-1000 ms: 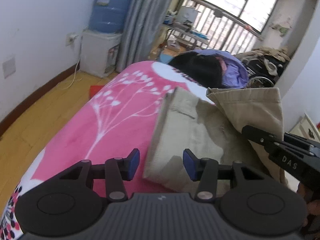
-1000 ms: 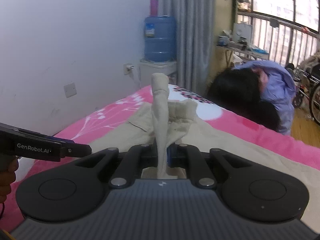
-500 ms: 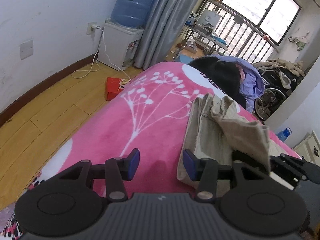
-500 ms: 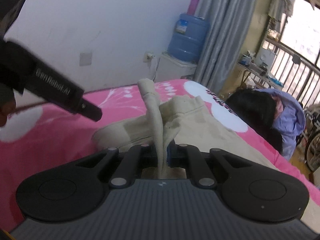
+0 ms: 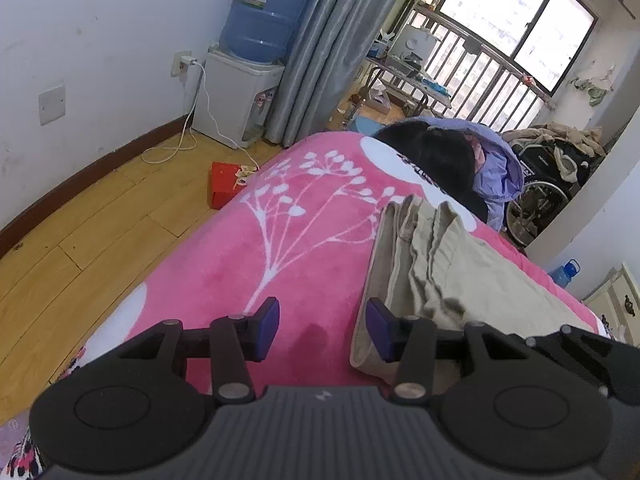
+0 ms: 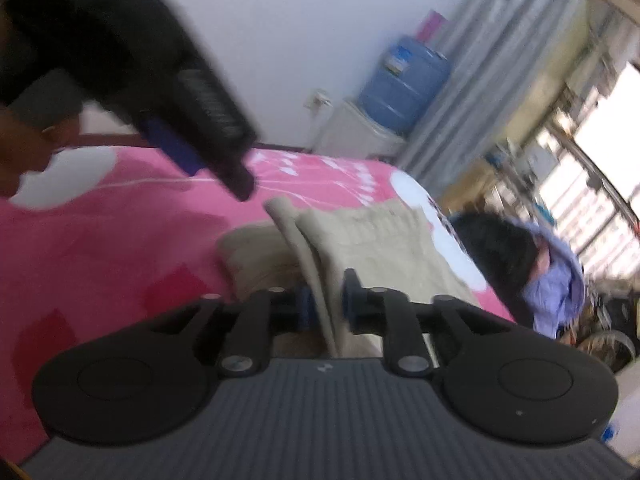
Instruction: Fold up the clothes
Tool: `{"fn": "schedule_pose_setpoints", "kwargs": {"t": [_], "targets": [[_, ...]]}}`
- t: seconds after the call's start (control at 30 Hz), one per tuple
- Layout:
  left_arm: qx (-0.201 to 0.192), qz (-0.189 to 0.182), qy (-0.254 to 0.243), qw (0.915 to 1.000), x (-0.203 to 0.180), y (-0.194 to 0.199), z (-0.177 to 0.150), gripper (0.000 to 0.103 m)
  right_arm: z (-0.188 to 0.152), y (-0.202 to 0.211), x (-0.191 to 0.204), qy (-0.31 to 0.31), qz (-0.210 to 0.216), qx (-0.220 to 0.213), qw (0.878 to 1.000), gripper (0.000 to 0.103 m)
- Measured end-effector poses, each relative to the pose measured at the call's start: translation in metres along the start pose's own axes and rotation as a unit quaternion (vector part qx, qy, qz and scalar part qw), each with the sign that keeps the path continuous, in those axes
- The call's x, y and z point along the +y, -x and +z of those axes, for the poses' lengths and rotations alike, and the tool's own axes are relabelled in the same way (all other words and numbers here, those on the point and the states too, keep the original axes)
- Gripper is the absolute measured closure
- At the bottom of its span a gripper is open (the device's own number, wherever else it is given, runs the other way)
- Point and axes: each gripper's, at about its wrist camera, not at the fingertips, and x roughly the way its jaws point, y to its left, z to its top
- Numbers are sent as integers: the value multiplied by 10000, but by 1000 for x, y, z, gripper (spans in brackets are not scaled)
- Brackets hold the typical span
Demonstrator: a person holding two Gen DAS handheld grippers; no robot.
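Beige trousers [image 5: 436,264] lie folded lengthwise on the pink blanket [image 5: 280,248]. My left gripper [image 5: 323,325] hovers open over the blanket at the trousers' near left corner, and its right pad sits just above the cloth edge. In the blurred right wrist view, my right gripper [image 6: 328,309] has its jaws parted. A raised strip of the trousers [image 6: 304,248] still stands between its fingers and leans on the left pad. The left gripper [image 6: 208,156] crosses the upper left of that view. A piece of the right gripper's black frame [image 5: 580,346] shows at the lower right.
A dark and purple clothes pile [image 5: 444,156] lies at the bed's far end. A wooden floor with a red box [image 5: 224,186] runs along the bed's left side. A water dispenser [image 5: 248,92] and a grey curtain stand by the wall. A wheelchair [image 5: 540,192] stands behind the bed.
My right gripper's jaws have parted from the beige strip they pinched, and that view has swung and blurred. The lifted trouser half now lies flat. My left gripper stays open.
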Motion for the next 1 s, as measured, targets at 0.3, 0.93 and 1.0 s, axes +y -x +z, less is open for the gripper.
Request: {"fn": "schedule_pose_setpoints", "kwargs": {"t": [0.3,0.93,1.0], "targets": [[-222,-486,-302,9981,-17,10,9,54,-9,36,9,-194,1561,-373,9868,51],[221,-649,-2209,9729,-127,-108,49,54,-104,69,-145,-3742,858,66,9233,52],[273,-622,-2059,9762,-125,-115,52,57,-115,72,-148,-3903,785,148,9172,52]]}}
